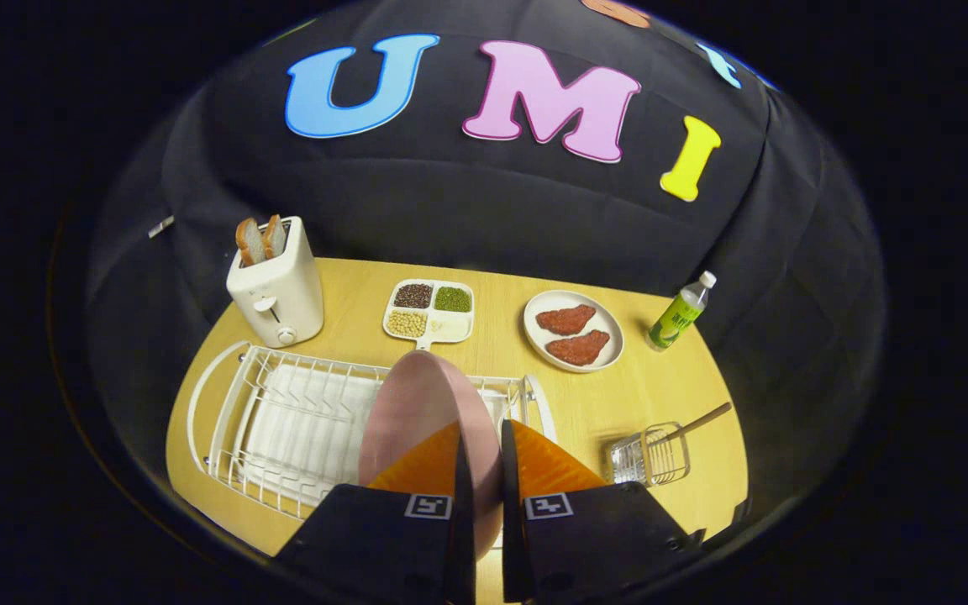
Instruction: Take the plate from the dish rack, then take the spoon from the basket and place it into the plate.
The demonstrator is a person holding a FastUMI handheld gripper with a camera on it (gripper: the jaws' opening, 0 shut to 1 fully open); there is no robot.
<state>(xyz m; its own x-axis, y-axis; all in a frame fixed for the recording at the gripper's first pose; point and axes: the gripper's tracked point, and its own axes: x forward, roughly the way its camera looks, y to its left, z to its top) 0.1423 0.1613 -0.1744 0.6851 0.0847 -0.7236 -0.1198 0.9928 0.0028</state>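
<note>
Item 1, toaster (276, 290): stood at the far left of the worktop (618, 395), two bread slices raised in its slots. Not part of the task.

Item 2, dish rack (282, 420): white wire, set on a white drainer tray in front of the toaster.

Item 3, plate (417, 403): pink and round, held on edge at the right end of the dish rack, just ahead of the gripper (481, 470). The jaws are seen drawn narrow, one finger on each face of the plate near its rim, so it is judged to be gripped. Whether it is clear of the rack wires cannot be told. It is judged stiff, smooth and probably slippery, moderately light and breakable if dropped; a hold square across the rim is judged best, so it cannot swing.

Item 4, divided dish (431, 312): beans and grains in its compartments, beyond the plate.

Item 5, white plate (573, 331): two reddish cutlets on it.

Item 6, basket (649, 458): small wire basket right of the fingers, spoon (698, 420) leaning out by its wooden handle. The spoon is judged light and rigid, best taken by the handle.

Item 7, bottle (681, 313): upright at the far right.
</note>
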